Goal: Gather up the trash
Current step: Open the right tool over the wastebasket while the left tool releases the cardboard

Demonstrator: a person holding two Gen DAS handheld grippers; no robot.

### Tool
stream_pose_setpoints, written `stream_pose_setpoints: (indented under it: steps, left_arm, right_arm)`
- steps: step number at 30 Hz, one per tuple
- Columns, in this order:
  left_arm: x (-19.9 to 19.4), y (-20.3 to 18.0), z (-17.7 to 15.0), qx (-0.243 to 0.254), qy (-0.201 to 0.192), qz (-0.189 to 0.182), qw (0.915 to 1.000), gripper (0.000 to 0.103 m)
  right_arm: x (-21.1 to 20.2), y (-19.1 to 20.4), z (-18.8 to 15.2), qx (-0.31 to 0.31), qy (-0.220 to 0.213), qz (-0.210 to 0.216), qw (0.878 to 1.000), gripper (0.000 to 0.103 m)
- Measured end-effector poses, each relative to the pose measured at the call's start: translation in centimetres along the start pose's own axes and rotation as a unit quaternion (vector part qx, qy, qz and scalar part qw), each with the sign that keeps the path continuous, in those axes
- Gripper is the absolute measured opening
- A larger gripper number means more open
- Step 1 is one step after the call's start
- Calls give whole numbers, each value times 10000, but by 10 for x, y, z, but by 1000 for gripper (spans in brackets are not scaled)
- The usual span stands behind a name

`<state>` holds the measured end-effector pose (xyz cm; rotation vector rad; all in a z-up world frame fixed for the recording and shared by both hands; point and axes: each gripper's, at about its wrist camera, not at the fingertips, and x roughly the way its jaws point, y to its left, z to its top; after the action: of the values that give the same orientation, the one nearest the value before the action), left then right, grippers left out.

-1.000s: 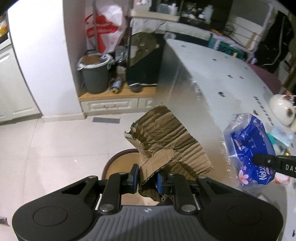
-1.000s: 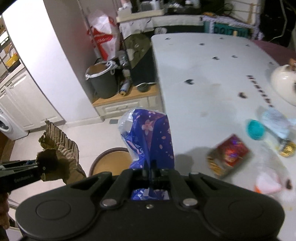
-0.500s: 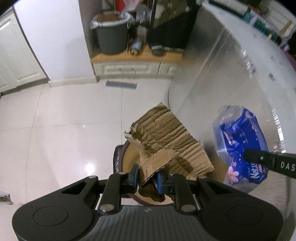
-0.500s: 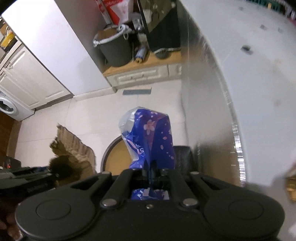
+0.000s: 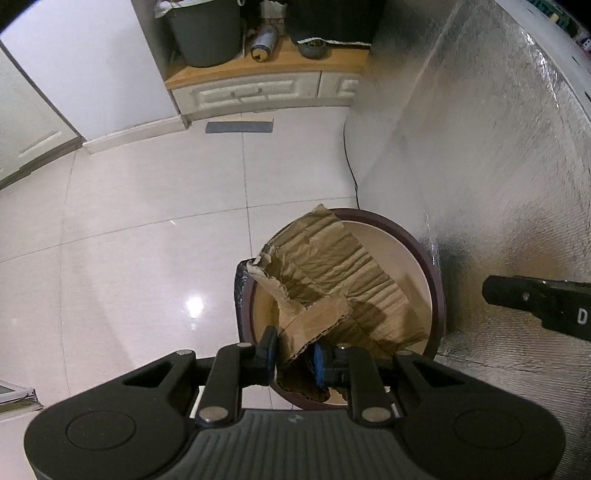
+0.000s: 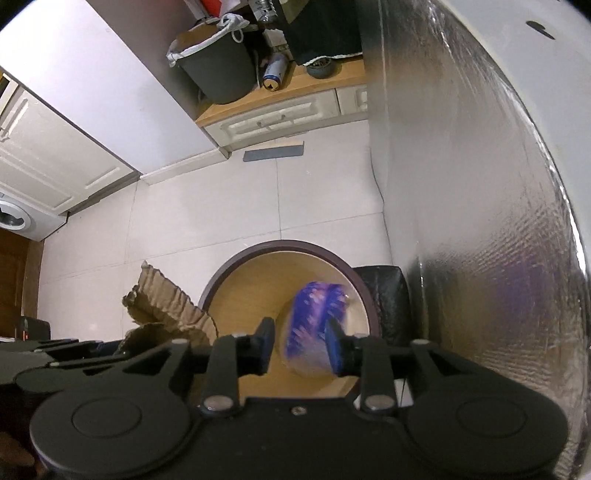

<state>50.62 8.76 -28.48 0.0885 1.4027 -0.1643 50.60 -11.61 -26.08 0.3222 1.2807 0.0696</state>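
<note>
A torn piece of brown corrugated cardboard (image 5: 332, 273) sticks up over the round brown-rimmed bin (image 5: 436, 273). My left gripper (image 5: 295, 354) points straight down and grips the cardboard's lower fold, its jaws just starting to open. The right wrist view shows my right gripper (image 6: 299, 347) above the same bin (image 6: 280, 245), jaws opening and pads touching nothing. Below them a blue flower-print plastic wrapper (image 6: 317, 317) is blurred inside the bin. The cardboard (image 6: 166, 310) shows at the left there. A right gripper finger (image 5: 524, 299) reaches in at the right of the left wrist view.
The table's foil-covered side (image 5: 480, 166) stands close on the right of the bin. A black bag (image 6: 384, 295) sits between them. A black cable (image 5: 349, 162) runs along the tiled floor. Far back, a grey lined bucket (image 5: 203, 33) and a can (image 5: 264, 40) rest on a low cabinet.
Both grippers have sunk from table height to just above the round bin. The right gripper has opened and let go of the blue wrapper, which has dropped into the bin.
</note>
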Motion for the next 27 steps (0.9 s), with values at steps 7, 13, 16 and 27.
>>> stream_pose_setpoints:
  steps: [7,13,16,27]
  left_arm:
    - [14,-4,-3,21,188,10,9998,46]
    - [15,-5,-11,43,251,-43,9997,72]
    - [13,-3,-17,60,270,-52,9996,75]
    - [-6,8,-32,-44,86,-10,10000,90]
  right_arm:
    - [-2,-7,-4,-94,113,-50,9999,32]
    - [-3,-7,-6,-281,140,-125,9994,47]
    - [-4,-7,-9,-350,170,-130,9992,54]
    - [-14,-6,-18,-536,111,-291,9981,83]
